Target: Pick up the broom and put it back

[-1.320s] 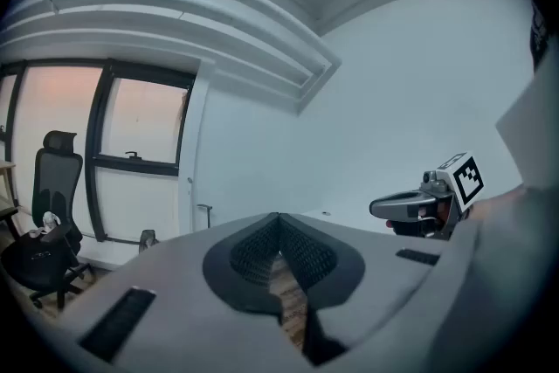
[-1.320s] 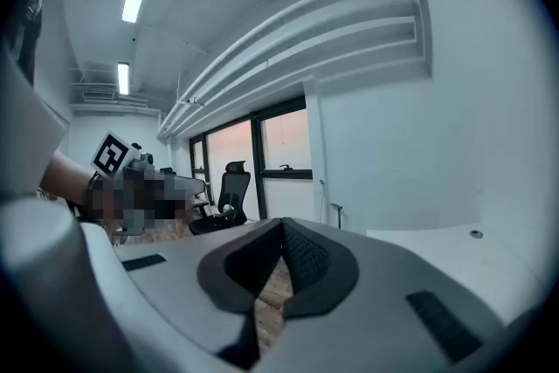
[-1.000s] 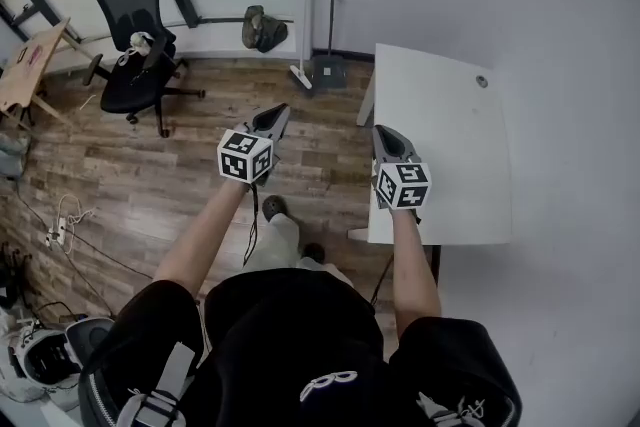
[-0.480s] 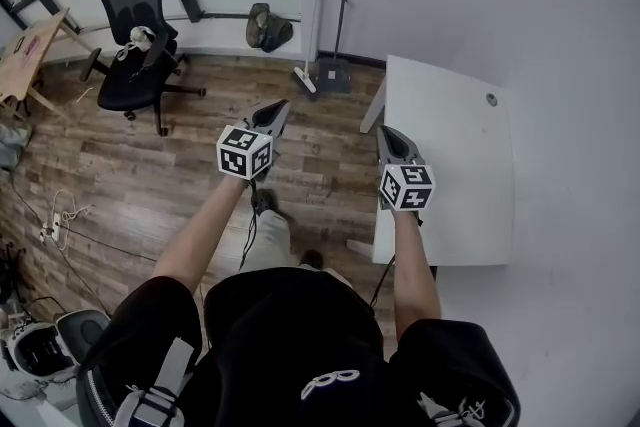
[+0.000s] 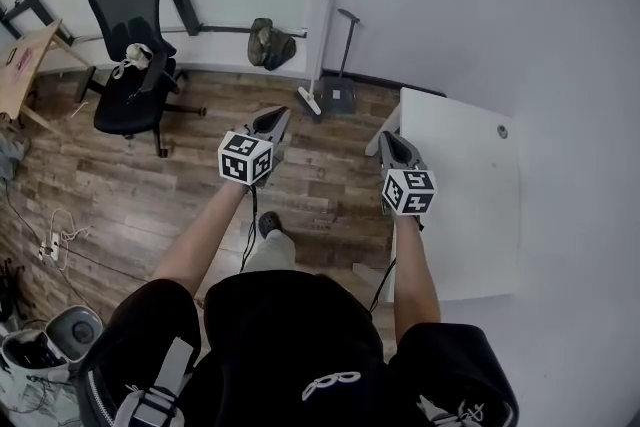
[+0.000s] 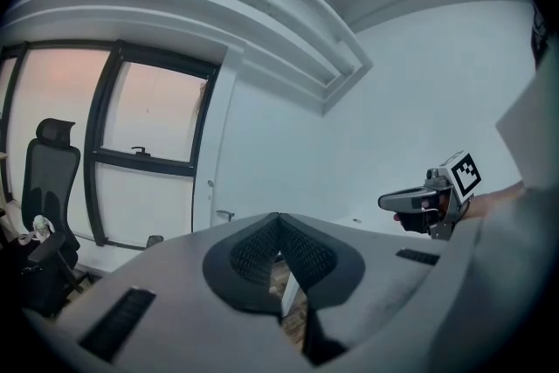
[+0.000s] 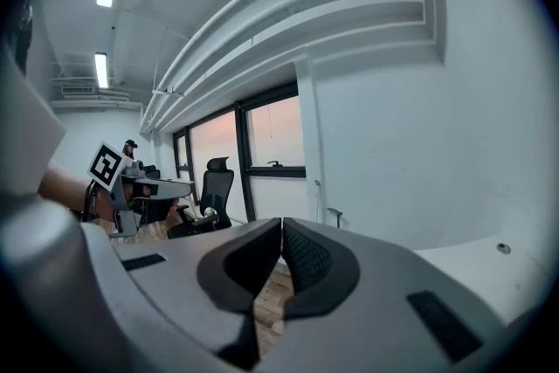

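The white long-handled broom point(image 5: 309, 101) leans against the white wall point(image 5: 450, 5) at your 12 o'clock. Its head rests on the wood-plank floor point(image 5: 150, 185), well apart from both tools. Just beside it, on its 3 o'clock side, a dark long-handled dustpan point(image 5: 341, 97) stands at the same wall.

Both your bare forearms reach straight ahead, side by side, and the tools point toward that wall, tipped slightly down. The left tool point(image 5: 272, 122) hangs over open floor. Its jaws are pressed together at the tips with nothing between them. The right tool point(image 5: 392, 141) sits at the left edge of the white rectangular desk point(image 5: 470, 205) at your 2 o'clock. Its jaws are likewise closed and empty.

A black mesh office chair point(image 5: 130, 65) stands at 10 o'clock. An olive bag point(image 5: 270, 43) slumps at the wall's foot at 11 o'clock.

In both gripper views the broom's handle is only a thin pale line. Each tool's grey body covers the floor where the broom's head stands. From the head view the bristles are too small to make out, and your right forearm hides part of the desk's left edge.
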Tool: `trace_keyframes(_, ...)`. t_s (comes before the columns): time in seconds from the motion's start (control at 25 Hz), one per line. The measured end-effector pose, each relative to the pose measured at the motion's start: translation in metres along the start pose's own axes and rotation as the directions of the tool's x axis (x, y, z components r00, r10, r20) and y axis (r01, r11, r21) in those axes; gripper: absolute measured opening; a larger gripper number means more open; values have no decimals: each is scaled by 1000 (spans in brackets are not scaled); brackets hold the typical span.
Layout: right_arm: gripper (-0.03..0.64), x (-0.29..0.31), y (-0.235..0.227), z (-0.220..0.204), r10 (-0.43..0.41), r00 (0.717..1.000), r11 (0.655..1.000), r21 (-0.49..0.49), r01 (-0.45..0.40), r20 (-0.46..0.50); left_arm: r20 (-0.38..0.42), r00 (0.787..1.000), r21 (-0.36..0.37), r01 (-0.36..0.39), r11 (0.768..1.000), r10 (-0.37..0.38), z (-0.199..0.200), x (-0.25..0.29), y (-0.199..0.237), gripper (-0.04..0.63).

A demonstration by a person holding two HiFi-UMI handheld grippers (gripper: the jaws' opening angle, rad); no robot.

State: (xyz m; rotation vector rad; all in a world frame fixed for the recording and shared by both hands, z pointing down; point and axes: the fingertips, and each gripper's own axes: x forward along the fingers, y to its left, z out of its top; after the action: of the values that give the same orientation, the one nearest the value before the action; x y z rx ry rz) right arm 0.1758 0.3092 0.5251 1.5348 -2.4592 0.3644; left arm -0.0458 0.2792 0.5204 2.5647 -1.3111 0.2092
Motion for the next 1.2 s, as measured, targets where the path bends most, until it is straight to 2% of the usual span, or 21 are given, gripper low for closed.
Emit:
trace_keyframes(0.48,25,104,19,36,-31,999,1000,4,31,-20,-3,1000,-13,27,1000,-27,27,35,108,17)
trace_keyframes(0.84,25,163,52,41,-11,999,1000,11,11,-38,-10,1000,-23,20,1000,-20,28,33,171,17)
trace_keyframes(1.2,25,201,91,36,28,997,999,-17,-29,-74,4,1000,-34,0,999,0,24,19,206,17)
